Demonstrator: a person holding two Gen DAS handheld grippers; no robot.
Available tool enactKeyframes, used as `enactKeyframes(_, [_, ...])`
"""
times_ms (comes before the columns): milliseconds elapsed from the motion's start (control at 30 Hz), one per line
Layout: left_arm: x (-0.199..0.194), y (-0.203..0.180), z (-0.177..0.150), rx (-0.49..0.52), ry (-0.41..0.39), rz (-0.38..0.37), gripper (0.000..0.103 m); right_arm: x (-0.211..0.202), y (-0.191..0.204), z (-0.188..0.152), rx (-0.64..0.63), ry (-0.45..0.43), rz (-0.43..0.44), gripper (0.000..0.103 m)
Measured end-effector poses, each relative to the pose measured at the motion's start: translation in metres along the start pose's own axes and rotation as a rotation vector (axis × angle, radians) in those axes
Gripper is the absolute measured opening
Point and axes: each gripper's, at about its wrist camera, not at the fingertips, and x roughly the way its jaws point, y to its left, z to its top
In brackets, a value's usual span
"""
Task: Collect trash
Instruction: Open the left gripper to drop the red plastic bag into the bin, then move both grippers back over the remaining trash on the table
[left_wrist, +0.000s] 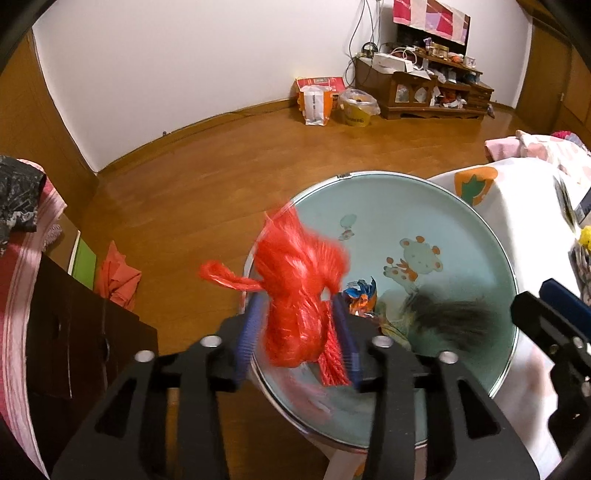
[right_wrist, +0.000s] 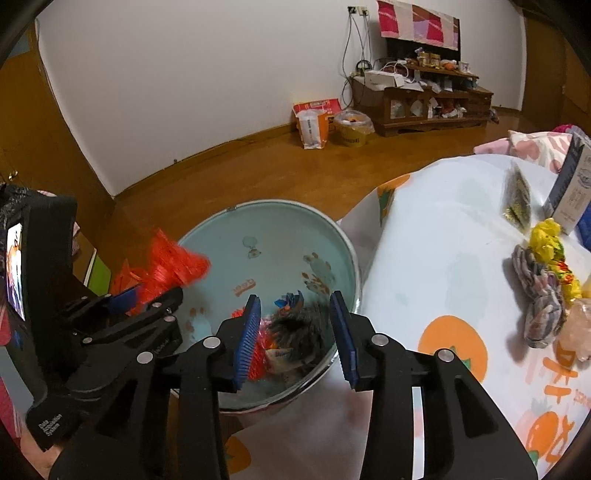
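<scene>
The black plastic body of the left gripper carries small white lettering, upside down, reading roughly "Data Acquisition System". Other print, on bags and cartons, is too blurred.

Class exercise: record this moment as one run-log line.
left gripper: open, red plastic bundle between fingers | right gripper: open, empty | basin: trash inside

Motion is smearing the red bag, so whether the pads are touching it is unclear. A dark blur is hiding the bin's litter.
</scene>
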Motion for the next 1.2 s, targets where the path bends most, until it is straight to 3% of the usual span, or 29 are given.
enactKeyframes(100, [-0.011,-0.004,-0.001,0.013,-0.024,0.015,0.059,-0.013,-0.008,0.0,0.025,-0.023,-0.005,0.043])
enactKeyframes(200, [-0.022,-0.007,-0.003,0.026,-0.044,0.028,0.065,-0.032,-0.018,-0.003,0.063,-0.062,-0.017,0.055])
enactKeyframes(300, [-0.036,-0.011,-0.007,0.026,-0.073,0.045,0.085,-0.049,-0.031,-0.01,0.095,-0.101,-0.044,0.067])
enactKeyframes(367, [-0.045,-0.015,-0.01,0.033,-0.087,0.043,0.088,-0.058,-0.039,-0.014,0.11,-0.11,-0.061,0.075])
enactKeyframes(433, [-0.053,-0.021,-0.012,0.044,-0.098,0.039,0.091,-0.067,-0.046,-0.02,0.129,-0.119,-0.08,0.075])
enactKeyframes(1200, [-0.115,-0.11,-0.041,0.201,-0.176,-0.026,0.097,-0.149,-0.14,-0.079,0.291,-0.202,-0.235,0.075])
